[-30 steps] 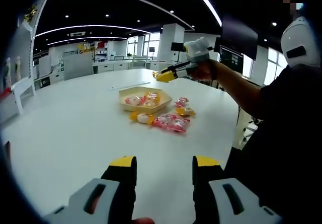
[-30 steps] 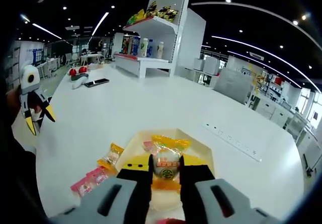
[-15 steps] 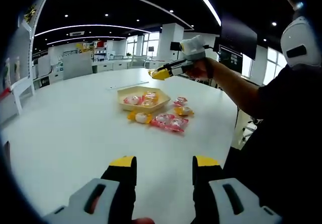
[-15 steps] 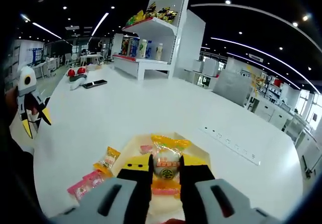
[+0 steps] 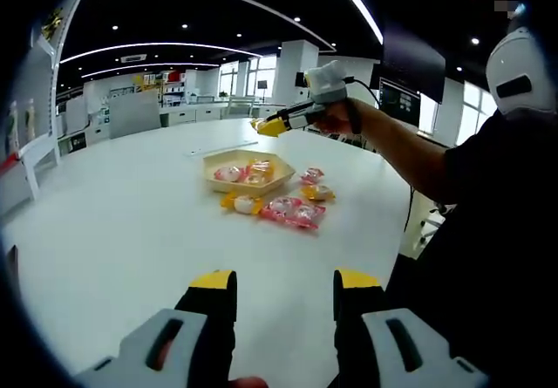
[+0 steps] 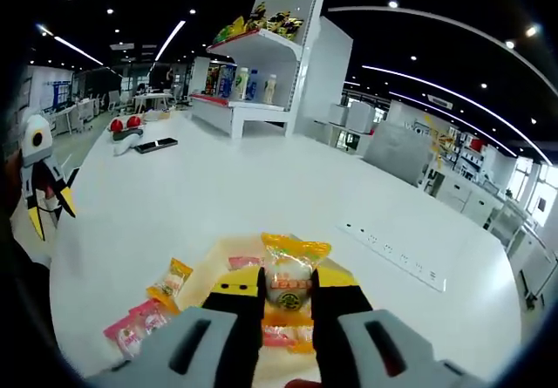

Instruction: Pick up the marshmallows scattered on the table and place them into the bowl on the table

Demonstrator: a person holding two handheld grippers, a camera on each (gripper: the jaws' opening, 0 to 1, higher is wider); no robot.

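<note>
1. The bowl (image 5: 249,172) sits on the table (image 5: 113,231), toward its far side in the left gripper view, with several marshmallow packets (image 5: 247,174) lying inside it.
2. More loose packets (image 5: 283,207) lie on the table just beside the bowl — on its near and right side in that view.
3. The right gripper (image 5: 264,127) hangs above the bowl's far edge, a marshmallow packet (image 6: 290,282) between its jaws.
4. The left gripper (image 5: 286,285) is low at the near edge of the table, well apart from the bowl.
5. Behind the bowl lies a power strip (image 6: 395,256); farther off — a shelf unit (image 6: 261,65) stands on the table.
</note>
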